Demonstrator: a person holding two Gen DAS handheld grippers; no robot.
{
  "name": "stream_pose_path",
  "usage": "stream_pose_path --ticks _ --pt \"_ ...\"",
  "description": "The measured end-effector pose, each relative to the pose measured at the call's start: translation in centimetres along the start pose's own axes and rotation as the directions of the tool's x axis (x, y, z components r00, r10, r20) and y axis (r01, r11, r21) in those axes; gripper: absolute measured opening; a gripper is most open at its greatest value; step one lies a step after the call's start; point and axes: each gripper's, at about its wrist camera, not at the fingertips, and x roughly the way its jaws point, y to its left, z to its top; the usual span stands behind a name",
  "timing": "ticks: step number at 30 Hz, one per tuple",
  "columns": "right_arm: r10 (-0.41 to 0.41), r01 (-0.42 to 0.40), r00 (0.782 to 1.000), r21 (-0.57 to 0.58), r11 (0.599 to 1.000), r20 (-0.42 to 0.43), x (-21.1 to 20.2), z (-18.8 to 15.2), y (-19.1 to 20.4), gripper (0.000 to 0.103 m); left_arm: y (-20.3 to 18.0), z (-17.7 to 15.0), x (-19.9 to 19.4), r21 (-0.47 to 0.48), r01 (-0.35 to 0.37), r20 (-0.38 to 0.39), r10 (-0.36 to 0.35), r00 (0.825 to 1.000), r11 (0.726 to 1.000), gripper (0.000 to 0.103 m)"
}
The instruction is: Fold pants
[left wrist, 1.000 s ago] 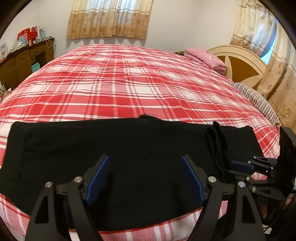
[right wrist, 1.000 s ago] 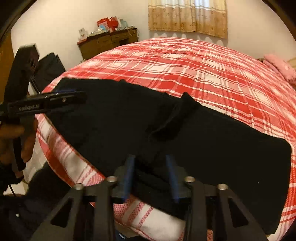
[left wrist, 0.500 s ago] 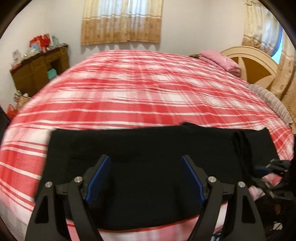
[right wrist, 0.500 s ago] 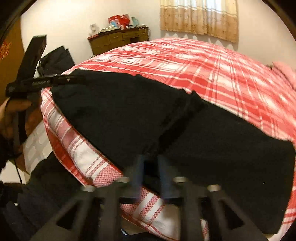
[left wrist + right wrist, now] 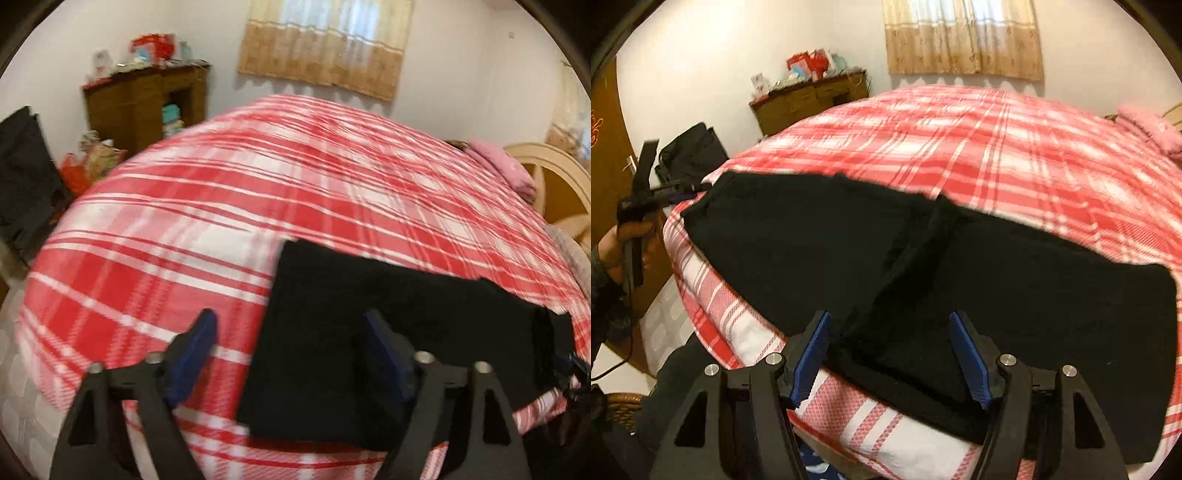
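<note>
Black pants (image 5: 997,266) lie flat along the near edge of the red plaid bed (image 5: 997,147); a raised fold ridge (image 5: 916,243) runs across their middle. In the left wrist view the pants (image 5: 369,314) fill the lower right, with their left end by my left gripper. My left gripper (image 5: 291,343) is open and empty, straddling that end's edge. It also shows in the right wrist view (image 5: 679,188) at the pants' far left corner. My right gripper (image 5: 890,343) is open and empty over the pants' near edge.
A wooden dresser (image 5: 147,103) with clutter stands at the back left, with bags (image 5: 88,162) beside it. A black bag (image 5: 690,151) sits left of the bed. A pink pillow (image 5: 506,170) and cream headboard (image 5: 557,181) are at the right.
My right gripper has opened and let go of the pants fold. My left gripper has swung left to the pants' end, still open.
</note>
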Motion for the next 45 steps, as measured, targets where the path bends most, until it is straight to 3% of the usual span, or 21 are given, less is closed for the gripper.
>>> stream_pose_path --ticks 1,5,11,15,20,27,30,35,40,45 --pt "0.011 -0.012 1.000 0.017 1.000 0.022 -0.5 0.0 -0.3 0.067 -0.5 0.0 0.6 0.012 0.004 -0.013 -0.004 1.000 1.000 0.068" --pt "0.009 -0.017 0.995 0.079 0.997 0.100 -2.0 0.6 -1.7 0.067 -0.7 0.1 1.5 0.022 -0.004 -0.009 0.005 1.000 1.000 0.067" --pt "-0.015 -0.004 0.995 0.180 0.984 0.104 -1.9 0.5 -3.7 0.067 -1.3 0.5 1.7 0.071 0.001 -0.056 0.003 0.998 0.997 0.072" --pt "-0.011 -0.016 0.992 0.219 0.976 0.124 -2.5 0.3 -4.2 0.067 -1.2 0.5 1.4 0.077 0.009 -0.067 -0.004 0.998 0.997 0.053" --pt "-0.026 -0.009 0.989 0.230 0.973 0.145 -2.9 0.4 -4.6 0.067 -1.1 0.2 0.9 0.042 0.081 -0.070 -0.078 0.994 0.996 0.025" --pt "-0.036 0.002 0.989 0.228 0.974 0.145 -2.8 0.3 -4.5 0.067 -1.5 0.5 -1.2 -0.043 0.170 0.003 -0.171 0.985 0.984 0.023" --pt "-0.050 0.017 0.989 0.234 0.972 0.136 -2.9 0.4 -4.8 0.067 -2.5 1.1 -2.7 -0.049 0.225 0.041 -0.223 0.974 0.973 0.023" --pt "-0.103 0.063 0.985 0.275 0.959 0.136 -4.4 1.1 -6.1 0.067 -6.0 2.1 -4.8 -0.014 0.345 0.069 -0.343 0.937 0.939 0.023" --pt "-0.146 0.097 0.980 0.316 0.944 0.134 -6.2 1.6 -8.1 0.068 -11.3 3.0 -5.5 0.030 0.466 0.028 -0.466 0.884 0.884 0.023" --pt "-0.171 0.119 0.977 0.340 0.933 0.127 -7.9 0.8 -10.1 0.068 -16.3 3.3 -6.0 0.077 0.536 -0.015 -0.537 0.844 0.841 0.023"
